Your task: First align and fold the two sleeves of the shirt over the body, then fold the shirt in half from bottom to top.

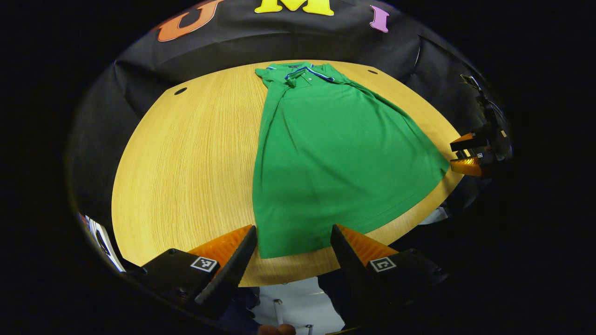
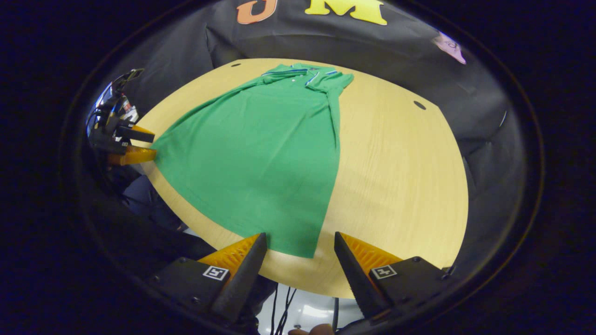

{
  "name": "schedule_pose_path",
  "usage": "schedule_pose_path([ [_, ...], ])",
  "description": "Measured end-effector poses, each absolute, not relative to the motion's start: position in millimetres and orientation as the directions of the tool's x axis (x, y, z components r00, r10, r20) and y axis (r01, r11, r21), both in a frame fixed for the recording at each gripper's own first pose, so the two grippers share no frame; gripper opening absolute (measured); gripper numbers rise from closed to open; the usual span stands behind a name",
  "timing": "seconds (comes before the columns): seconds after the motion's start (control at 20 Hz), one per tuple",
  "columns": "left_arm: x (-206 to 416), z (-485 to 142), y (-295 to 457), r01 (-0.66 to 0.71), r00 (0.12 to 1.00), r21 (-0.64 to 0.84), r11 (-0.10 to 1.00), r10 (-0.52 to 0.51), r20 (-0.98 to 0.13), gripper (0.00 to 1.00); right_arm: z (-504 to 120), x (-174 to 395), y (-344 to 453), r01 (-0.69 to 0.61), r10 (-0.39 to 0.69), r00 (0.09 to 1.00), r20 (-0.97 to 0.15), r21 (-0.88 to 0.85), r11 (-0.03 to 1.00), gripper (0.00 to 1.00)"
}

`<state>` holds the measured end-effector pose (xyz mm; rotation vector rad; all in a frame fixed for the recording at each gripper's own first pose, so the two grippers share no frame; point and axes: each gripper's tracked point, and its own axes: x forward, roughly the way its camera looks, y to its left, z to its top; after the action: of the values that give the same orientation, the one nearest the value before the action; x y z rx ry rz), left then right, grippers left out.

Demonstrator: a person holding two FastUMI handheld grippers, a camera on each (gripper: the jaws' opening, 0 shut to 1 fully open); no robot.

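Here the green polo shirt (image 1: 326, 158) lies flat on the wooden counter (image 1: 186, 163), with its collar (image 1: 302, 72) at the far side near the black cloth wall and its bottom hem toward the near edge. The sleeves are already folded in over the body, so the shirt makes one long shape, narrow at the collar and wider at the hem.

In the left gripper view, the left claw (image 1: 293, 246) hovers at the near edge of the counter with its two fingers spread wide apart; the left corner of the hem lies between them, but no finger presses on the cloth. Far at the right side of this view, the right claw (image 1: 465, 156) sits just beside the other hem corner, also with a gap between its fingers.

In the right gripper view, the right claw (image 2: 300, 253) is open as well, and the right hem corner of the shirt (image 2: 260, 158) lies between its fingers without being pinched. The left claw (image 2: 135, 146) shows at the far left, near the opposite corner of the hem.
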<state>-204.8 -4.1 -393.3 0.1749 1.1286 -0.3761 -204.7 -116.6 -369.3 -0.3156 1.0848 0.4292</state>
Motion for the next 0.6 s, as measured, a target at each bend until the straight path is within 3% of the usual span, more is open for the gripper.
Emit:
schedule_pose_path([
  [0.4,-209,-402,0,0.368,0.364,-0.055,0.928,-0.199,-0.91,1.0,-385,-202,-113,-0.5,0.194,0.392,-0.9,-0.031,0.866,0.95],
  [0.5,-209,-403,2,0.352,0.375,-0.054,0.935,-0.193,-0.906,1.0,-386,-202,-111,-0.523,0.208,0.389,-0.898,-0.029,0.852,0.89],
  [0.55,-207,-403,4,0.345,0.386,-0.051,0.937,-0.191,-0.902,1.0,-386,-202,-109,-0.533,0.208,0.386,-0.899,-0.034,0.845,0.92],
  [0.6,-204,-399,1,0.338,0.397,-0.05,0.94,-0.191,-0.898,0.99,-388,-201,-108,-0.545,0.212,0.385,-0.898,-0.036,0.838,0.82],
])
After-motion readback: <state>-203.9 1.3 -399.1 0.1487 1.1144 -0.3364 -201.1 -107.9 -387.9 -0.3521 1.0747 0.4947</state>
